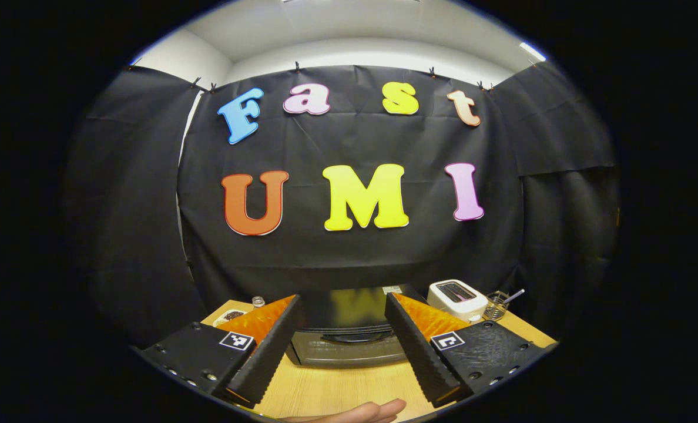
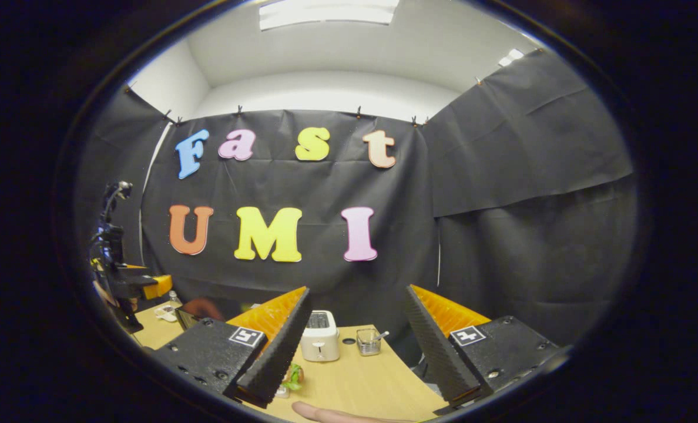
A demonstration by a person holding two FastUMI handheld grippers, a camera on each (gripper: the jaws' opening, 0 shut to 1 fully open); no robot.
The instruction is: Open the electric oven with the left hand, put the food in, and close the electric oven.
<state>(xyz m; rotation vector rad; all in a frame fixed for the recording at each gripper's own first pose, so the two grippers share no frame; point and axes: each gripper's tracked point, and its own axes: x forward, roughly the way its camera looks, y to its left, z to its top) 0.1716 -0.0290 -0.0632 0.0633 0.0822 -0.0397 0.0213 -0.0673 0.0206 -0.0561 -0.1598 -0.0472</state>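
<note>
Your left tool (image 1: 340,346) is spread before the closed electric oven (image 1: 349,329); your right tool (image 2: 355,346) is spread over the counter (image 2: 361,382). No brand is legible on the toaster (image 2: 320,336).

The left gripper (image 1: 340,346) sits at the bottom of the left gripper view with its two fingers (image 1: 267,352) spread wide apart, holding nothing. A bare hand (image 1: 355,412) peeks in at the very bottom edge. The right gripper (image 2: 358,346) sits at the bottom of the right gripper view, fingers (image 2: 278,352) wide apart too. At the left edge of that view, the left gripper (image 2: 149,286) is held up.
</note>
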